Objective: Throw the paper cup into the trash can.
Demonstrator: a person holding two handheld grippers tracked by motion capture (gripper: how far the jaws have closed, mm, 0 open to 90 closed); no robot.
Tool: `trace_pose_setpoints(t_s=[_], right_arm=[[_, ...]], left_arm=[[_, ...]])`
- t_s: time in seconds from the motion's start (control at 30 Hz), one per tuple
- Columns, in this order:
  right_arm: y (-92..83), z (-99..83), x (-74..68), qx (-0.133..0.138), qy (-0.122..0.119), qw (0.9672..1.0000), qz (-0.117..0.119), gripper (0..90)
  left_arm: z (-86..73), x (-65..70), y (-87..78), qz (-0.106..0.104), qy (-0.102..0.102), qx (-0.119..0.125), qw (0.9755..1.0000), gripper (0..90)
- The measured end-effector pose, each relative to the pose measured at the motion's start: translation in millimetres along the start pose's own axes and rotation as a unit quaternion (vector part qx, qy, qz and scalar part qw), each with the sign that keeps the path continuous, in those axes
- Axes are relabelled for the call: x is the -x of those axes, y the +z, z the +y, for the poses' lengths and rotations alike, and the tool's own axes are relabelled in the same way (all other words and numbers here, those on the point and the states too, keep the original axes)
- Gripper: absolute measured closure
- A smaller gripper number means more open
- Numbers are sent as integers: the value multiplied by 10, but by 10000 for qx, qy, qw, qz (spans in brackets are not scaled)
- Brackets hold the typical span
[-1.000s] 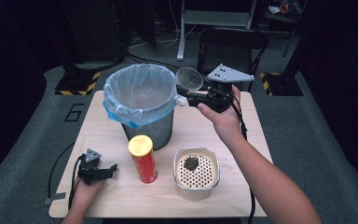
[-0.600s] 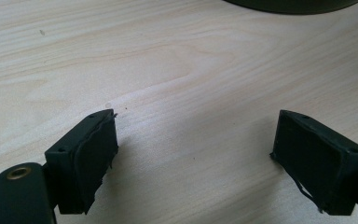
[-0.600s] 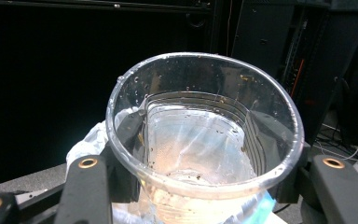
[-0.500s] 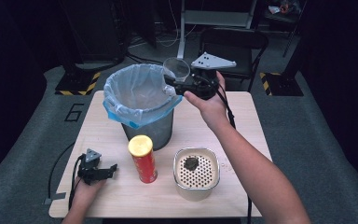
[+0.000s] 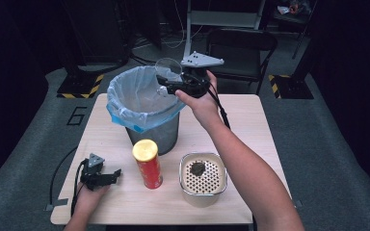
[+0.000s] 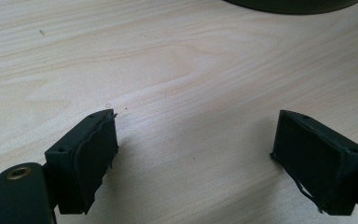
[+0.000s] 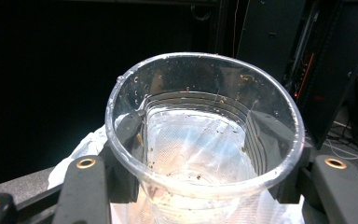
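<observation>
Holding: the right hand-held gripper (image 5: pixel 166 83) had its two jaws pressed against opposite sides of a clear plastic cup (image 5: pixel 169 68), gripping it.
Cup: it was raised over the far right rim of the bin (image 5: pixel 144 108); in the right gripper view the cup (image 7: pixel 205 135) sat between the jaws with its mouth toward the camera, specks and droplets clinging to its ribbed inner wall.
Bin: a grey metal bin lined with a pale blue bag (image 5: pixel 125 115) folded over the rim, standing at the far middle of the surface (image 5: pixel 250 120).
Right hand: the hand (image 5: pixel 200 103) reached from the near right, forearm crossing above the surface.
Can: a red tube-shaped can with a yellow lid (image 5: pixel 147 163) stood upright just in front of the bin.
Container: a cream square container (image 5: pixel 203 179) with a perforated insert sat right of the can, a dark lump (image 5: pixel 197 168) lying in it.
Left hand-held gripper: it (image 5: pixel 115 174) rested on the near left of the surface, held by the left hand (image 5: pixel 89 195); in the left gripper view its jaws stood wide apart over bare wood (image 6: pixel 177 70), gripping nothing.
</observation>
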State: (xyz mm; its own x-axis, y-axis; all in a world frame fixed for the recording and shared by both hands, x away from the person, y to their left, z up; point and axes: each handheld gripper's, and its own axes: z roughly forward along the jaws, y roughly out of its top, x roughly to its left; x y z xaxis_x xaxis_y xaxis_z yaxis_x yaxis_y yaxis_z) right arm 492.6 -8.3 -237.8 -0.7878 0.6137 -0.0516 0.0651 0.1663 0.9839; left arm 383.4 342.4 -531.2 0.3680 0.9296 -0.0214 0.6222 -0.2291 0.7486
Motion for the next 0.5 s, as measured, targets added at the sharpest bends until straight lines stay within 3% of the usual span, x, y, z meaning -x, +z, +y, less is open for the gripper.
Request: trace_pose_setpoints(t_s=[0.5], right_arm=[[251,-66,-108,-234,-16,9997,-63,344]], left_arm=[[1,-2,1,0,10,6,10000,135]])
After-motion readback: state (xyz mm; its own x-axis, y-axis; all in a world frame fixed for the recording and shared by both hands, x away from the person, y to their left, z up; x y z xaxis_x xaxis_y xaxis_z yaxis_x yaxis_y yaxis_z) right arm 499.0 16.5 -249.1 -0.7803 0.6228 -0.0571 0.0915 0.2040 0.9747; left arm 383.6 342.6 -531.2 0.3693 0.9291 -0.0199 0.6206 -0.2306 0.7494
